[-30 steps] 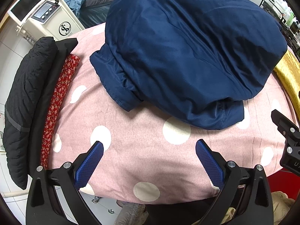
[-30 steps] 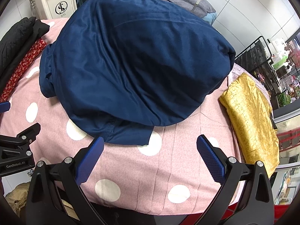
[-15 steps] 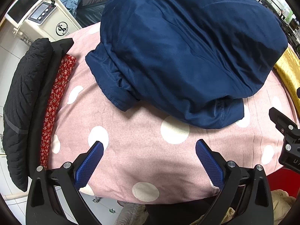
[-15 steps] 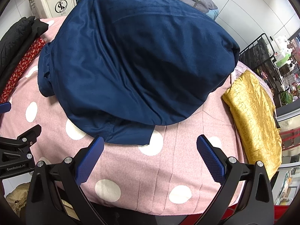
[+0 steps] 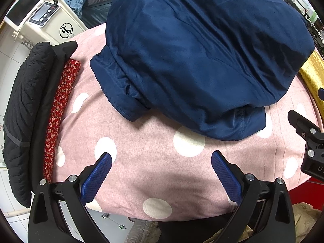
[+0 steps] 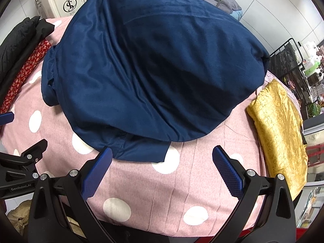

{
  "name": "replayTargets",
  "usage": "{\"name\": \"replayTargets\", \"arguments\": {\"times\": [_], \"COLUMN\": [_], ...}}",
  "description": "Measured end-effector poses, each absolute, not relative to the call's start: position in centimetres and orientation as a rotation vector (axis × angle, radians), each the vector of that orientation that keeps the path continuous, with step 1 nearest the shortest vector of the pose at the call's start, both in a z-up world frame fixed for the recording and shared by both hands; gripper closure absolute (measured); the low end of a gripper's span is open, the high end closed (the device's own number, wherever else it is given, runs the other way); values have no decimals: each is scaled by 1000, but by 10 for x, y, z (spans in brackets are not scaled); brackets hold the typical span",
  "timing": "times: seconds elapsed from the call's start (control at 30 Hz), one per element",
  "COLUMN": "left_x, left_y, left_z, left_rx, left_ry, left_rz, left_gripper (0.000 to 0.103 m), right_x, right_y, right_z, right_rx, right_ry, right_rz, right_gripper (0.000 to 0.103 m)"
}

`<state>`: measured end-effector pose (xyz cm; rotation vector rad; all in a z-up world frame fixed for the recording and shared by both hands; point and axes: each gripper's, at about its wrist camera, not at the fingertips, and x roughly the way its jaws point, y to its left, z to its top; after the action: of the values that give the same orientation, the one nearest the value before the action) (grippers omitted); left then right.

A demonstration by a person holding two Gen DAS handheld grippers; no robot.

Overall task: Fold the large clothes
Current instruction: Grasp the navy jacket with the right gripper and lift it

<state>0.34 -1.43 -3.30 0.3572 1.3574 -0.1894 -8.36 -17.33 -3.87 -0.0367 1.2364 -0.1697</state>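
centrally, a navy blue garment (image 5: 202, 56) lies bundled in a rounded heap on the pink sheet with white dots (image 5: 162, 172), its near hem and a rolled cuff-like edge spilling toward the camera; in the right wrist view the same navy blue garment (image 6: 154, 66) fills most of the frame, with a flat flap of its fabric reaching down onto the pink sheet with white dots (image 6: 202, 182) just beyond the left blue pad; the left gripper (image 5: 161, 160) hangs over the near edge of the sheet, its jaws spread wide with nothing between them, well short of the garment; the right gripper (image 6: 162, 154) is likewise spread wide and grasps nothing, its left pad just overlapping the garment's near hem in the picture, though whether it touches cannot be told; along the left side of the sheet lies a black quilted garment (image 5: 24, 105) folded long, with a red floral cloth (image 5: 60, 109) tucked beside it; on the right side a gold fabric (image 6: 281, 133) lies folded near the edge, apart from the navy heap; a cream machine with a round logo (image 5: 52, 26) stands behind the sheet at the upper left; a black metal rack (image 6: 287, 60) shows at the far right.
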Motion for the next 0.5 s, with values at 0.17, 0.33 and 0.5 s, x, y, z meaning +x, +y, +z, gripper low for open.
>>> {"name": "replayTargets", "arguments": {"times": [0.17,0.33,0.5], "left_x": [6,8,8], "left_y": [-15,-15,-16], "left_z": [-35,-32,-27], "left_rx": [358,345,331], "left_ry": [1362,1345,1318], "left_rz": [-189,-196,-214], "left_gripper": [6,6,6], "right_x": [-79,-71,-39], "right_y": [-174,-183,-204], "right_z": [-39,-28,0], "right_rx": [-44,-44,-145], "right_ry": [1234,1175,1041], "right_rz": [-165,-169,-180], "right_gripper": [6,6,6]}}
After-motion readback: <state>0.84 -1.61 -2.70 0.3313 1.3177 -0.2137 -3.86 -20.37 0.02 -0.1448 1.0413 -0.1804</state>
